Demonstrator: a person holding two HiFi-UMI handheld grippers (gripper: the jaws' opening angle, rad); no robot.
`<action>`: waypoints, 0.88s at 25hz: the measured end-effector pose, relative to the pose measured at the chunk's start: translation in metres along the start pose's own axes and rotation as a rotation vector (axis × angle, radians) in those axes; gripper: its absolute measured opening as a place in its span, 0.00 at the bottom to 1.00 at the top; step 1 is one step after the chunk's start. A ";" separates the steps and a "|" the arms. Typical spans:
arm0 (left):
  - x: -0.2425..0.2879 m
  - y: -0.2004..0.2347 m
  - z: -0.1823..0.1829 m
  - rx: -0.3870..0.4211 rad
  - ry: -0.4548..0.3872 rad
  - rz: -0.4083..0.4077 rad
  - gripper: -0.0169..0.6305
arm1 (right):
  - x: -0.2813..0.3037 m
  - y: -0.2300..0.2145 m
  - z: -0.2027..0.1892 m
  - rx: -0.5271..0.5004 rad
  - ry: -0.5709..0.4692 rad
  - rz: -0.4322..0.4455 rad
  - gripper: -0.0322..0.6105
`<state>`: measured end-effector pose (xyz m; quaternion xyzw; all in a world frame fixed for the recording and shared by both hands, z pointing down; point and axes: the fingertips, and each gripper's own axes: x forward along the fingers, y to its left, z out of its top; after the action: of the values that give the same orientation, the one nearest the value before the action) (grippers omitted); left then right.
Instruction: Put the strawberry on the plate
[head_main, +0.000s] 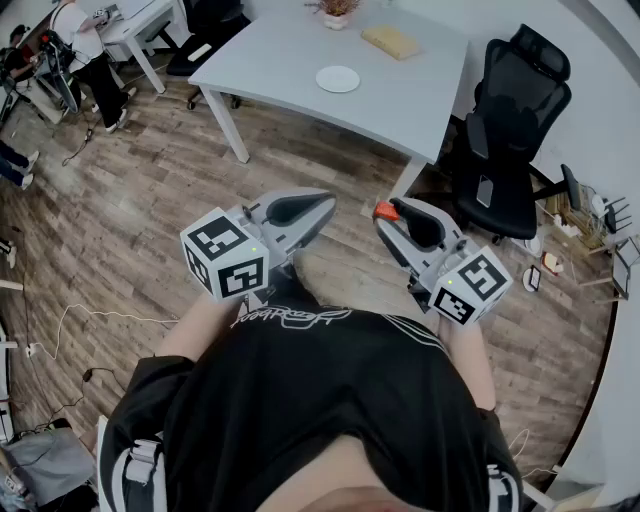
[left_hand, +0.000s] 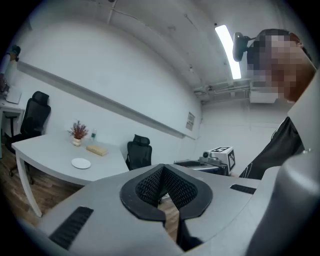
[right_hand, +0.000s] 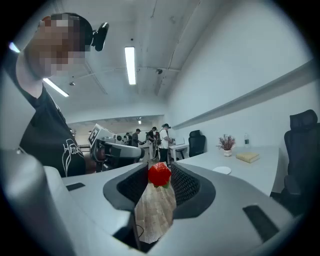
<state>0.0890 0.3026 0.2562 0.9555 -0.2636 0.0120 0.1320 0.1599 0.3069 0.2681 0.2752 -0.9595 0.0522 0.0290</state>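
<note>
Two things could spoil this, both judged from how the scene stands. The larger is the carry: the white table stands well apart from the person, across open wooden floor, so the whole trip to it has yet to be made, and a jolt along the way could shake the fruit loose. The plate lies on the table, near a tan block, and it is a small target; a release made too high or off-centre could send the fruit rolling onto the tabletop. The right gripper is clamped on the strawberry, but only at the very tips of its jaws, with most of the ribbed pads bare behind it. So shallow a hold could let a round berry slip or pop forward, while more squeeze might bruise it. The left gripper is closed, with nothing between its jaws.
</note>
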 end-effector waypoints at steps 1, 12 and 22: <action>0.000 0.000 -0.001 -0.003 0.000 -0.001 0.04 | 0.000 0.000 -0.001 0.001 0.000 0.000 0.26; 0.001 0.023 -0.009 -0.025 0.007 0.013 0.04 | 0.020 -0.012 -0.005 0.005 0.012 0.003 0.26; 0.004 0.094 -0.001 -0.049 -0.006 0.055 0.04 | 0.081 -0.054 -0.004 0.022 0.023 0.021 0.26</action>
<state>0.0445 0.2235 0.2809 0.9444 -0.2904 0.0061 0.1543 0.1195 0.2194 0.2836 0.2648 -0.9613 0.0661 0.0363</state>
